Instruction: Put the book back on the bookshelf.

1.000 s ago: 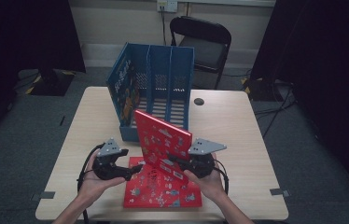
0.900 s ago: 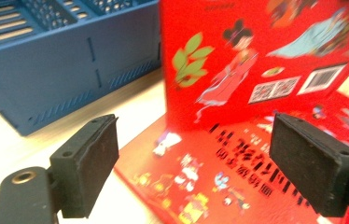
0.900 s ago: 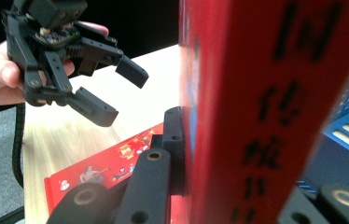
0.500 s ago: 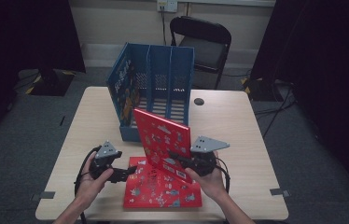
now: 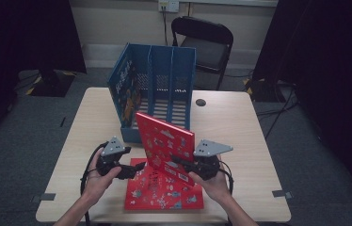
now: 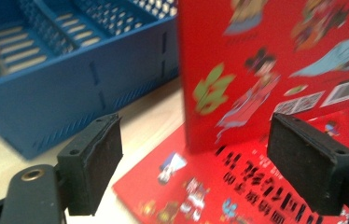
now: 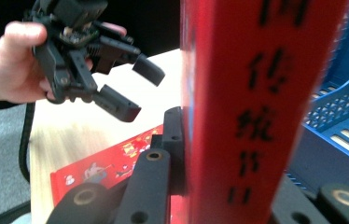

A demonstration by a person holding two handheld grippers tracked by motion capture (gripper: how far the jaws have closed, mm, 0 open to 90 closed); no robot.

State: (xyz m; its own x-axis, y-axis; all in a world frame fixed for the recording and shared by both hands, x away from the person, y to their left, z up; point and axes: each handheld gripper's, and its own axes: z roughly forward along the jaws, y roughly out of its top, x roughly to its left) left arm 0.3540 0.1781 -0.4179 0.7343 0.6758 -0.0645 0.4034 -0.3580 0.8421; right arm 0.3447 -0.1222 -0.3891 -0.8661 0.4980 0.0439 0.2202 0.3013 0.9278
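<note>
The right tongs (image 5: 180,162) clamp the upright red book (image 5: 165,143) above a second book (image 5: 162,193) on the table (image 5: 240,136); the left tongs (image 5: 134,170) hang open nearby. Gripped at one edge, it could swing or slip before reaching the blue file rack (image 5: 157,84)

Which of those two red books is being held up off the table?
The upright red book, clamped along its edge by the right gripper. The other red book lies flat on the table beneath it.
</note>
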